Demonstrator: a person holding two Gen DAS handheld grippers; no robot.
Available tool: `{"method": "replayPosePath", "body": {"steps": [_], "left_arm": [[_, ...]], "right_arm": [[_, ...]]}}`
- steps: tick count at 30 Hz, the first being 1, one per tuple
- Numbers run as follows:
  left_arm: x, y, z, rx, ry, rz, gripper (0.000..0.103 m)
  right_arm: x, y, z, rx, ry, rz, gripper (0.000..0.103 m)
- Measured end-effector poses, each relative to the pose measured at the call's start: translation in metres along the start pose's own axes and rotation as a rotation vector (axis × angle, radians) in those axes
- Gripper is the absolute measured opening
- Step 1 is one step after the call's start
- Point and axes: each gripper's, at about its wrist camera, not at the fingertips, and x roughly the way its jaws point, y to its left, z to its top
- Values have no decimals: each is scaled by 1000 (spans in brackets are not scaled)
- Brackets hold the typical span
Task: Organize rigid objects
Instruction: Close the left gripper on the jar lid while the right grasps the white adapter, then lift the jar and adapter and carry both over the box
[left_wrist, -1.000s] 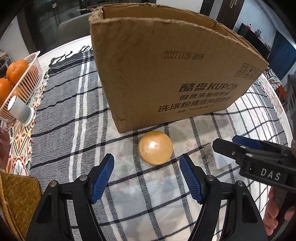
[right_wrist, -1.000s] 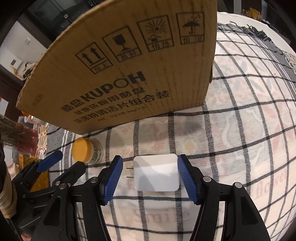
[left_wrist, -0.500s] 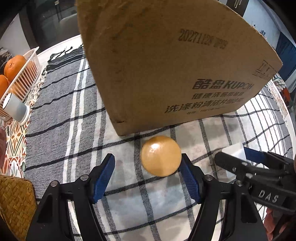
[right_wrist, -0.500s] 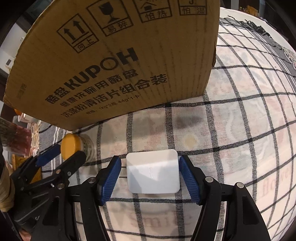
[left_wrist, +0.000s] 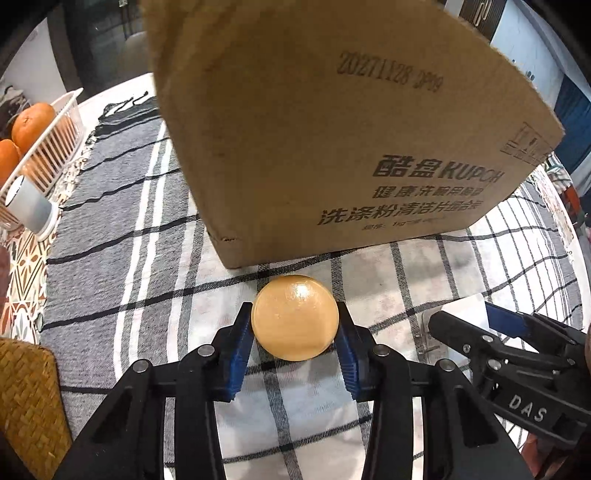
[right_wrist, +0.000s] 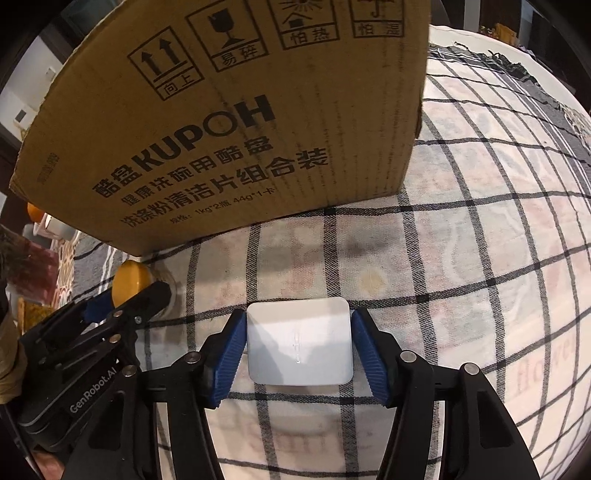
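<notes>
While your left gripper (left_wrist: 294, 334) pinches the orange-lidded round jar (left_wrist: 294, 317), your right gripper's (right_wrist: 298, 345) closing jaws flank the flat white charger (right_wrist: 298, 343); the brown cardboard box (left_wrist: 332, 129) stands just beyond both.

A home, most likely a dining area. A round counter (left_wrist: 122, 83) carries a checked cloth (right_wrist: 480, 229) and a grey striped one (left_wrist: 110, 206), as a household table would. A white basket (left_wrist: 55, 133) of oranges (left_wrist: 31, 120) sits at its edge, beside a patterned mat (left_wrist: 22, 266) and a woven straw piece (left_wrist: 26, 391). A dish-detergent carton (left_wrist: 314, 129) stands in the middle. Behind are dark doors and a blue curtain (left_wrist: 572, 107).
</notes>
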Motion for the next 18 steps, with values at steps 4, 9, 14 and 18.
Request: {"method": "replayPosePath", "body": {"steps": [4,9,14,18], "left_arm": [[-11,0,-6,-20,-25,3,41],[-26,-3,-15,-48,-55,-2,41],[-39,-10,-23,-60,-74,0,41],[-51,-16,-29,-65,-99,7,41]], "right_arm": [[-4,-4,-5,-3,-13,6,59],[-13,-7,-14,-16,-37,14,58],[-24,-8,-16,-21,-74,26,58],[-35,-10,-17,-25,-102,28,58]]}}
